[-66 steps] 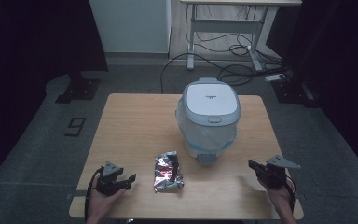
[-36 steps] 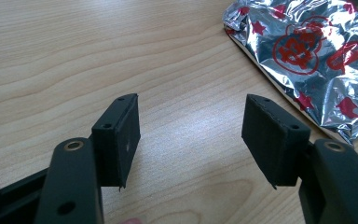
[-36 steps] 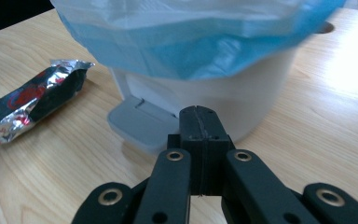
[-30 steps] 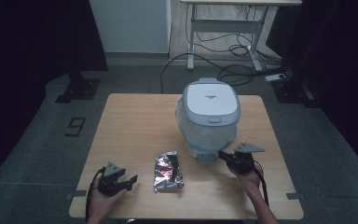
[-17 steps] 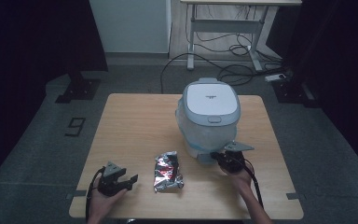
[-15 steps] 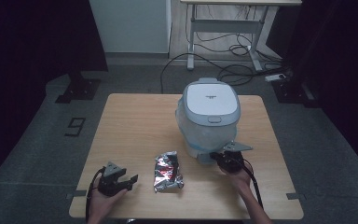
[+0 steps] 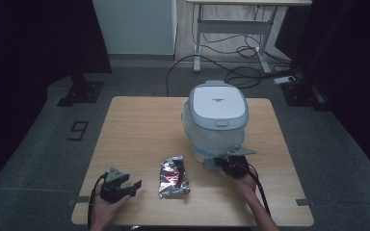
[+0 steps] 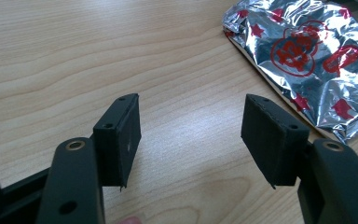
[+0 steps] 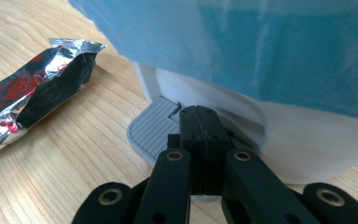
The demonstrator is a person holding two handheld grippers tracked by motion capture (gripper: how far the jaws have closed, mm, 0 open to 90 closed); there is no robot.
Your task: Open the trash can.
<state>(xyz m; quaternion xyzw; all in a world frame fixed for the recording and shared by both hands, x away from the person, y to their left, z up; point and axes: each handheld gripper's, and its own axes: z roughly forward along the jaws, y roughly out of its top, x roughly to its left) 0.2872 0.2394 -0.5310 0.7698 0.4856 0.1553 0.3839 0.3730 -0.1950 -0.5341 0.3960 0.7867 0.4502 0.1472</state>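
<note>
Since about two seconds back, the right gripper (image 7: 220,162) has travelled from the table's right edge in toward the base of the cooker, while the left one has kept its place.

At the near left corner of the light wooden table (image 7: 139,130), the left gripper (image 7: 134,185) rests in the person's left hand (image 7: 105,208), its black jaws spread wide and released, nothing between them. In the left gripper view, bare wood grain shows in the gap between the two flat pads (image 8: 121,137), and the gripper (image 8: 196,135) points toward the pouch, which lies just beyond and to the right of its right jaw, not touching.

Near the middle of the table's front half lies a crinkled silver foil pouch with red printing (image 7: 173,177), flat on the wood and apart from both grippers. The left gripper view shows red stars and a round red mark on its face (image 8: 307,56).

Right of the pouch stands a white and pale blue rice cooker with a rounded lid (image 7: 217,113), a translucent bluish film around its body. The right gripper, held in the person's right hand (image 7: 243,179), sits at the cooker's front lower edge. In the right gripper view its jaws (image 9: 199,122) are clenched together, pad against pad, with their tips over a small grey ribbed tab (image 9: 151,128) that sticks out at the cooker's white base; whether they pinch anything cannot be told.
</note>
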